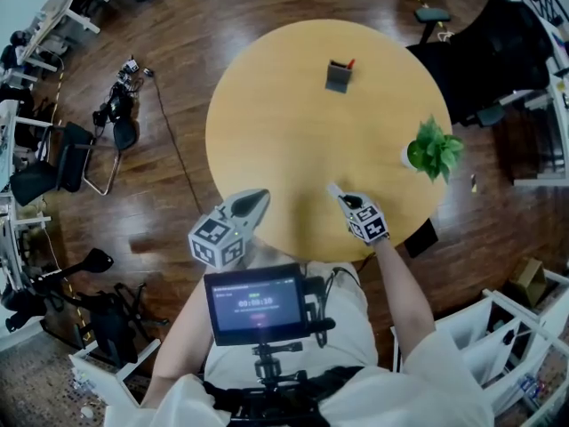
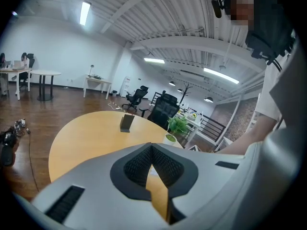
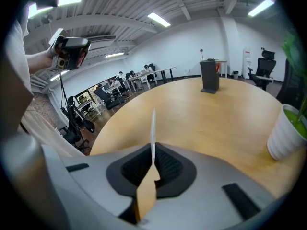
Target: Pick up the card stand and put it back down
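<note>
The dark grey card stand (image 1: 338,76) stands upright at the far side of the round wooden table (image 1: 267,132), with something red at its top. It also shows small in the left gripper view (image 2: 126,122) and in the right gripper view (image 3: 209,76). My right gripper (image 1: 340,196) is over the table's near edge, far from the stand, shut on a thin white card (image 3: 153,128) that sticks up edge-on from its pads. My left gripper (image 1: 258,201) hangs at the near edge too, its pads (image 2: 144,164) meeting at the tip with nothing between them.
A small green plant in a white pot (image 1: 433,149) sits near the table's right edge, close to my right gripper. Office chairs (image 1: 67,163) and cables (image 1: 124,100) lie on the wooden floor at left. A black chair (image 1: 498,43) stands at the far right.
</note>
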Demonstrator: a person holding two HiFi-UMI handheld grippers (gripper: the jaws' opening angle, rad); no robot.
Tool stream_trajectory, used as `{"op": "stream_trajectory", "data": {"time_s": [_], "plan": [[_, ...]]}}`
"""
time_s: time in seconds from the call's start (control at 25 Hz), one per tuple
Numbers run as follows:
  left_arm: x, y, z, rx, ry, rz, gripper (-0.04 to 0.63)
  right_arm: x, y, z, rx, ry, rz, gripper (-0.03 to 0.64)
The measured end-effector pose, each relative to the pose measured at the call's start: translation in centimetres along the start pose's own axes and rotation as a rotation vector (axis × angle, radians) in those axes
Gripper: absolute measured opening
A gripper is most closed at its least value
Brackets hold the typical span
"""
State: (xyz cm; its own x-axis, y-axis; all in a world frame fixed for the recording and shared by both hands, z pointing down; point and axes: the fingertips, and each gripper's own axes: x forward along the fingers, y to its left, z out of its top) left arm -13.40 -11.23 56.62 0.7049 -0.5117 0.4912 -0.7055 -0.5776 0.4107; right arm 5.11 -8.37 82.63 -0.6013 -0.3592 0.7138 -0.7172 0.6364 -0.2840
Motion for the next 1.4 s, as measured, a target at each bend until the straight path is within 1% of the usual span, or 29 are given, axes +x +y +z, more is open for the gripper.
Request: {"op": "stream_trajectory", "data": {"time_s": [0.2,0.52,0.68,0.8,0.92,1.04,1.2,1.4], "plan": [[-0.9,0.3,1.0,0.018,-0.039,-0.031,-0.006,-2.5,0.4,2.5,0.005,-0.056,-0.031,0.025],[-1.5,0.5,1.7,0.057,-0.058,-0.066,-0.006,-6.6,1.4,6.8,-0.03,-0.133,-0.063,0.025],[-1.7,0.3,2.2,0.039,-0.072,-0.081,-0.006,-9.2,1.9,9.9,-0.06,-0.182,-0.076,0.025],[-1.9,0.3,2.7,0.042,-0.086,-0.091,-0.006,-11.0,2.4,12.1,-0.089,-0.211,-0.078,0.025],[-2.3,0.2,3.7,0.045,-0.114,-0.099,-0.006,-12.7,3.1,14.5,-0.117,-0.238,-0.076,0.025],[-3.0,0.0,5.0,0.063,-0.151,-0.107,-0.006,-14.3,3.9,16.8,-0.136,-0.256,-0.078,0.025],[-3.8,-0.3,6.4,0.084,-0.183,-0.122,-0.005,-16.6,4.8,19.9,-0.13,-0.297,-0.086,0.024],[-4.8,-0.4,8.5,0.091,-0.22,-0.147,-0.005,-19.6,5.6,23.2,-0.13,-0.354,-0.105,0.023]]}}
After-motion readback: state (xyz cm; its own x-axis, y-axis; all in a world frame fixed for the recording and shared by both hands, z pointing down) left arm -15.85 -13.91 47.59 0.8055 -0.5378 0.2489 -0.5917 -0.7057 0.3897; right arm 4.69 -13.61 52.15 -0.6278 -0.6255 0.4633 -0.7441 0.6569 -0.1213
